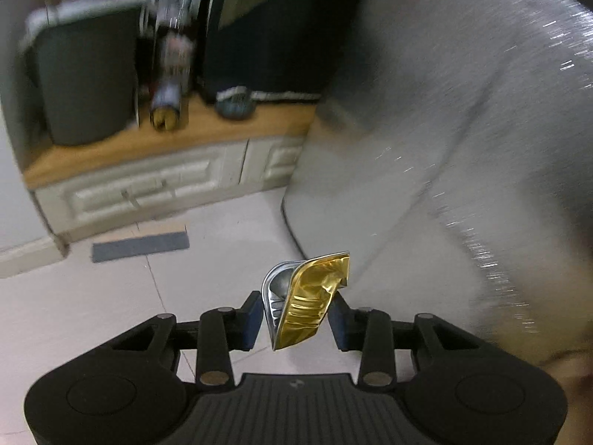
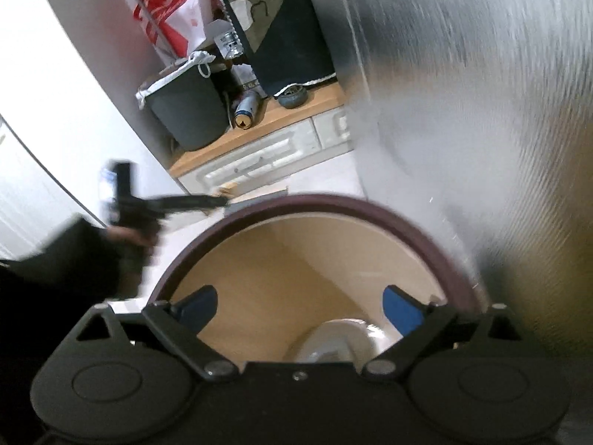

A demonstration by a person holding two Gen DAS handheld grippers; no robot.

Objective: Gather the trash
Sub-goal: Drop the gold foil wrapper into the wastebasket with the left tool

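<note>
Clamping a crumpled gold foil tray point(image 1: 304, 304) between the blue pads point(image 1: 249, 324) of the left gripper point(image 1: 294, 324), up in the air above pale floor tiles point(image 1: 111, 296), beside a grey sofa point(image 1: 426, 129). Hanging spread wide and empty, the right gripper point(image 2: 300, 309), over a maroon-rimmed bin point(image 2: 437, 237) with something pale at its bottom.

no legible text, markings too blurred
</note>
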